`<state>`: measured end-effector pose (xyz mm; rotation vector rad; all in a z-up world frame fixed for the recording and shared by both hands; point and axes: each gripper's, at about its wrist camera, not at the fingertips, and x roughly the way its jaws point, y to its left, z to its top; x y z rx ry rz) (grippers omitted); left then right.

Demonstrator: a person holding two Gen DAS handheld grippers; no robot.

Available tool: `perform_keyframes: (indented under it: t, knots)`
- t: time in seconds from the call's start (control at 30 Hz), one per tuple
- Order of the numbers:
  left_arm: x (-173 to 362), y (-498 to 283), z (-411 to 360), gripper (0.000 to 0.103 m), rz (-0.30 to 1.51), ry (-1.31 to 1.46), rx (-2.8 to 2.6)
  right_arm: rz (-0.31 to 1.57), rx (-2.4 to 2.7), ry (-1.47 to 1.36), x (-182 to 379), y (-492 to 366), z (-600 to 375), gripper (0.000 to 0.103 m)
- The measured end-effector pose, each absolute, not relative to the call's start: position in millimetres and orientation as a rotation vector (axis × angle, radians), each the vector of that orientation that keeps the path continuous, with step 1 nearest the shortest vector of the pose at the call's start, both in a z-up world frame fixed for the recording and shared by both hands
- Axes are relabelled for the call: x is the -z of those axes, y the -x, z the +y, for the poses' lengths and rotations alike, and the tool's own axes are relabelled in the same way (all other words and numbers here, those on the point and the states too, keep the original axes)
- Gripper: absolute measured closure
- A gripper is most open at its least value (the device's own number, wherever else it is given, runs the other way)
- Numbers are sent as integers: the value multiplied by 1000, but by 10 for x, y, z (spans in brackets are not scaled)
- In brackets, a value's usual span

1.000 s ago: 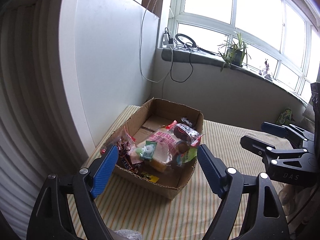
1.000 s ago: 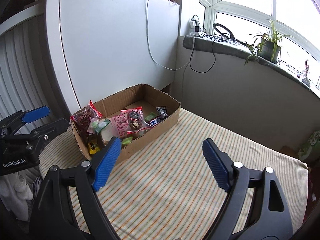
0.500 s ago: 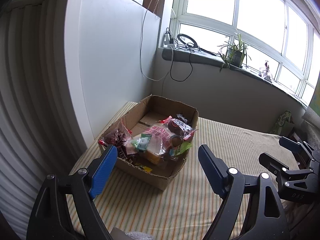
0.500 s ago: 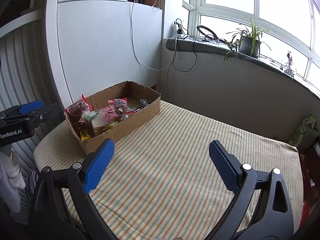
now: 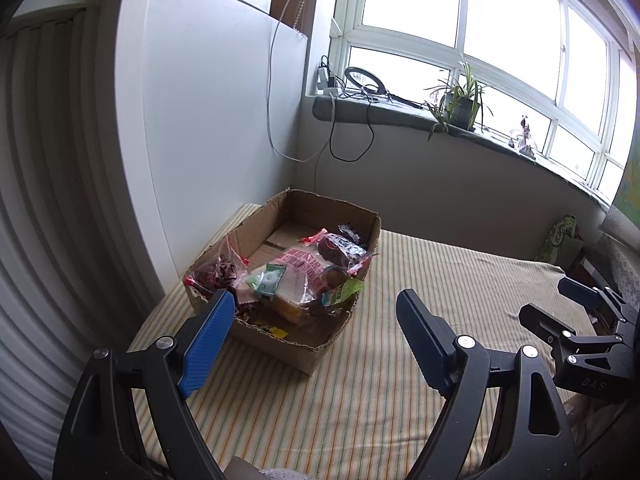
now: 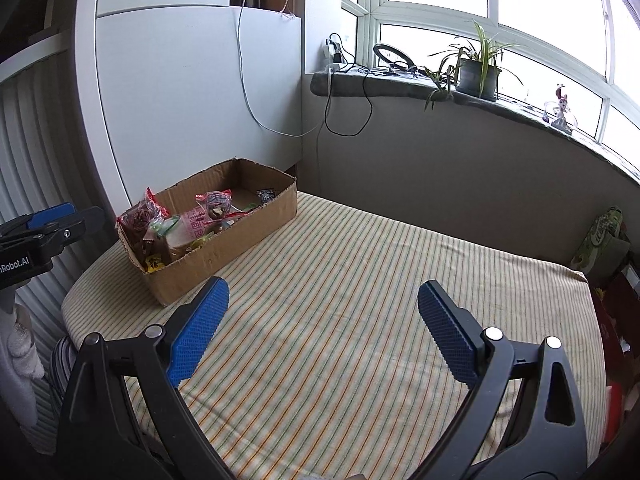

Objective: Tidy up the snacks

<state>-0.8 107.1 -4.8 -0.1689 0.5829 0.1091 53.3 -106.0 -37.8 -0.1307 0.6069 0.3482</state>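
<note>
A brown cardboard box sits at the far left of a striped table. It holds several wrapped snacks: a pink-labelled bread pack, a red-edged bag of dark fruit, a small green packet. My left gripper is open and empty, held back from the box's near end. My right gripper is open and empty over the bare cloth, well right of the box. Each gripper shows at the edge of the other's view.
A white panel wall stands behind the box. A windowsill carries a potted plant, a ring light and cables. A green bag stands at the table's far right edge.
Both grippers have pulled back and up from the box, which now looks smaller and farther. Both stay open and empty.
</note>
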Motion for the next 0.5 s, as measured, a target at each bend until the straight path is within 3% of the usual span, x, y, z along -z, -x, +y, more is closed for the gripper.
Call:
perform_keyframes:
  t: [0.5]
  knots:
    - [30, 12, 985, 20, 585, 160, -108, 620, -350, 92, 414, -557, -1207, 6]
